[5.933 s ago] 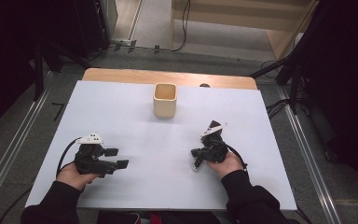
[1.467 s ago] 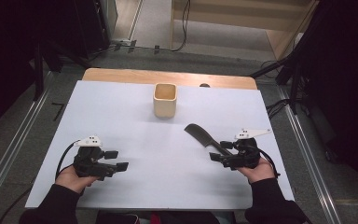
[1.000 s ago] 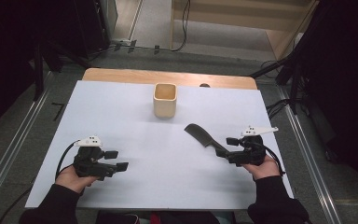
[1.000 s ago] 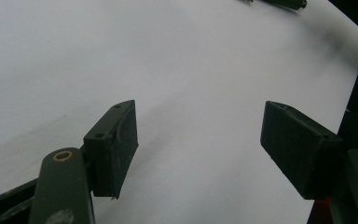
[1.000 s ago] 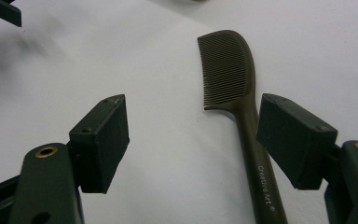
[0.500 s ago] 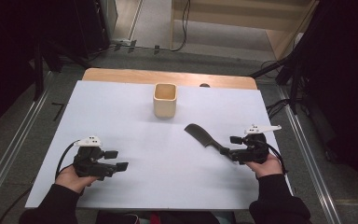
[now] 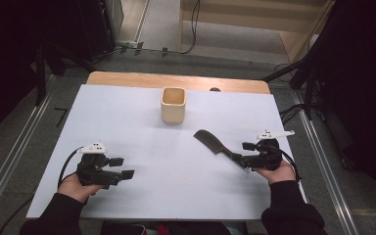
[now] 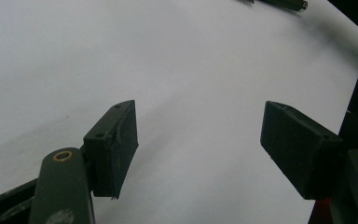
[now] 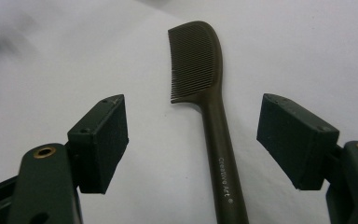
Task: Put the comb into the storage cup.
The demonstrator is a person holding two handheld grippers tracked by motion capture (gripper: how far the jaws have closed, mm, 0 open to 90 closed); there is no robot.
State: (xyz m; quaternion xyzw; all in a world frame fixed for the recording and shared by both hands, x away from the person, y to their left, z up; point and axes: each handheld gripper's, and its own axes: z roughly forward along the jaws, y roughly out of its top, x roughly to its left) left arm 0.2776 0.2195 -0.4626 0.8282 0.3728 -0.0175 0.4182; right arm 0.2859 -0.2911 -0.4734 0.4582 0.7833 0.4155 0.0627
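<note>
A dark brown comb [image 7: 214, 144] lies flat on the white table [image 7: 127, 122], right of the middle, with its teeth end toward the cup. In the right gripper view the comb [image 9: 214, 116] runs up between the jaws, with lettering on its handle. My right gripper [image 7: 246, 153] is open, with a jaw on each side of the handle and neither touching it. My left gripper [image 7: 122, 167] rests at the near left, open over bare table; in the left gripper view the left gripper [image 8: 200, 140] has nothing between its jaws.
A cream square cup [image 7: 173, 105] stands upright at the middle back of the table. A wooden strip [image 7: 176, 81] runs along the table's far edge. Metal rails and cables lie on the floor on both sides.
The right gripper has moved from the table's middle toward the right edge and stands open at the comb's handle; the comb lies still on the table. The left gripper has not moved.
</note>
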